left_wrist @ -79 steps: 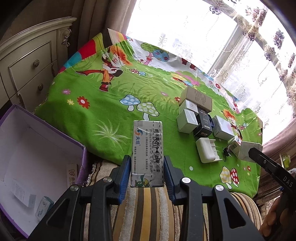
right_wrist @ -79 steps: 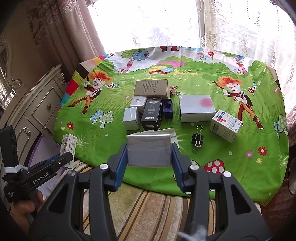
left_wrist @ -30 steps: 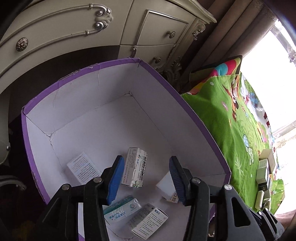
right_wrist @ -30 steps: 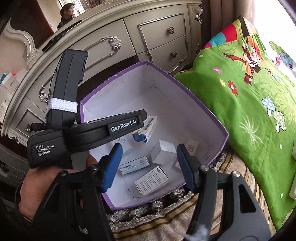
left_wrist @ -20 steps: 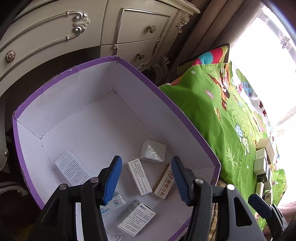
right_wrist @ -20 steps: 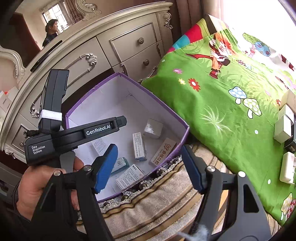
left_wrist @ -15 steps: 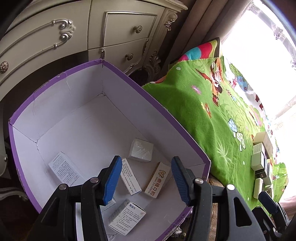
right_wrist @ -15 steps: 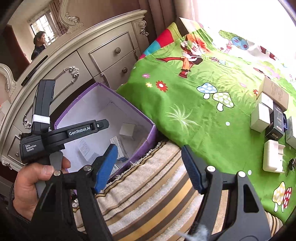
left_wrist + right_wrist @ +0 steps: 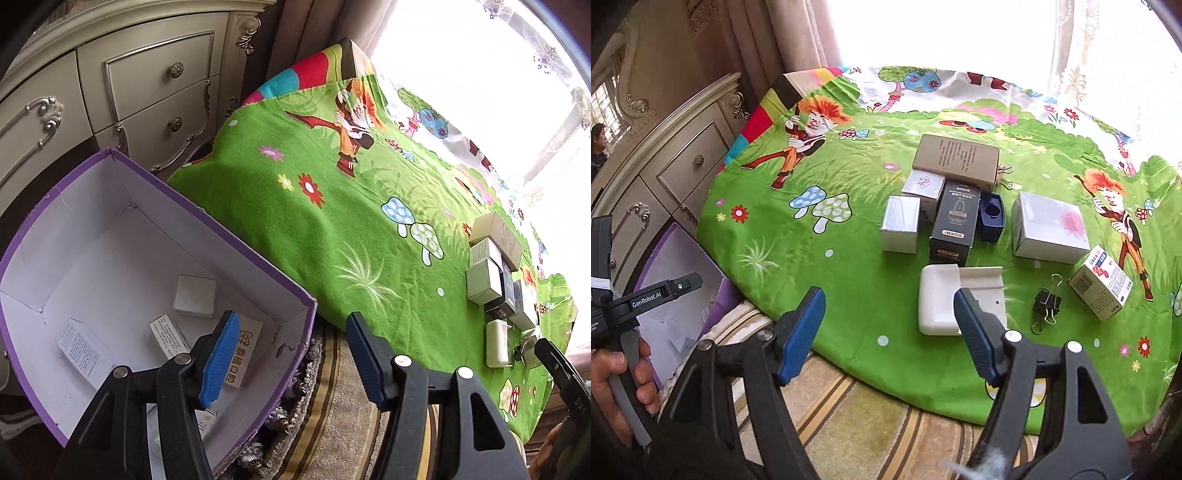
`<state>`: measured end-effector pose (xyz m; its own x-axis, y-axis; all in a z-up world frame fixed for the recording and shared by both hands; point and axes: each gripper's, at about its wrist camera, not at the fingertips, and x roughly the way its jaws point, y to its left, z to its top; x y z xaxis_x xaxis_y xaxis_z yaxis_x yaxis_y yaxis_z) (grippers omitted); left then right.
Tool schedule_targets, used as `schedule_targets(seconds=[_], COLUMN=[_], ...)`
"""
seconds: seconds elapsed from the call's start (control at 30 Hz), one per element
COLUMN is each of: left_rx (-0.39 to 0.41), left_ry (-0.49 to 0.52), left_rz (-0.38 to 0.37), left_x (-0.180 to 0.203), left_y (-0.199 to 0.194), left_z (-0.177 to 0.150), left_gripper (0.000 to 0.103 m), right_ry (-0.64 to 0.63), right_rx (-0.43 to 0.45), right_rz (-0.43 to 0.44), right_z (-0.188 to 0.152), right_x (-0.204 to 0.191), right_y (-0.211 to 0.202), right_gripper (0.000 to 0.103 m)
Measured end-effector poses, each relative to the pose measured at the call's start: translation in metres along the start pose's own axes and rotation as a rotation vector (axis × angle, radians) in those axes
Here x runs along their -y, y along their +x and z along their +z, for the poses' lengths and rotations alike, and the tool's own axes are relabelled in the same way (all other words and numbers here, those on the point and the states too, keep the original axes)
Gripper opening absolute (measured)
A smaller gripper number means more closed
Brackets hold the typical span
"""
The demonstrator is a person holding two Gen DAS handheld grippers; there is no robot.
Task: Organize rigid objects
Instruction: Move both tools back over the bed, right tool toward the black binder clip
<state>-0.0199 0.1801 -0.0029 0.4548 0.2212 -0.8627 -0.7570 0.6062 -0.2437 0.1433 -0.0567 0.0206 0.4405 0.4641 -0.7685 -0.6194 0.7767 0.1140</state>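
left gripper (image 9: 290,354) opening, empty | right gripper (image 9: 888,328) apart | green cloth (image 9: 849,266) (cartoon print), cream dresser (image 9: 110,88)

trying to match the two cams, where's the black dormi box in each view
Left wrist: the black box lies at the far right, in the cluster of boxes on the green cloth.
Right wrist: it lies right of centre, between the silver-white box and the blue holder.
Shared landmark: the white mushroom print.
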Motion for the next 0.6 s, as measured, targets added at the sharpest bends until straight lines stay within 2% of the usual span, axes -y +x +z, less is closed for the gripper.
schedule_targets(seconds=[0.3, 0.6], left_rx=[-0.023, -0.068], left_ry=[0.119, 0.303], left_rz=[-0.073, -0.190], left_x=[0.071, 0.166], left_y=[0.007, 0.018], left_z=[-0.007, -0.030], left_gripper=[0.062, 0.062], right_ry=[0.176, 0.241], right_rx=[0.010, -0.039], right_rz=[-0.099, -0.095], right_z=[0.002, -0.011], right_x=[0.085, 0.112], right_y=[0.014, 0.042], right_gripper=[0.075, 0.075])
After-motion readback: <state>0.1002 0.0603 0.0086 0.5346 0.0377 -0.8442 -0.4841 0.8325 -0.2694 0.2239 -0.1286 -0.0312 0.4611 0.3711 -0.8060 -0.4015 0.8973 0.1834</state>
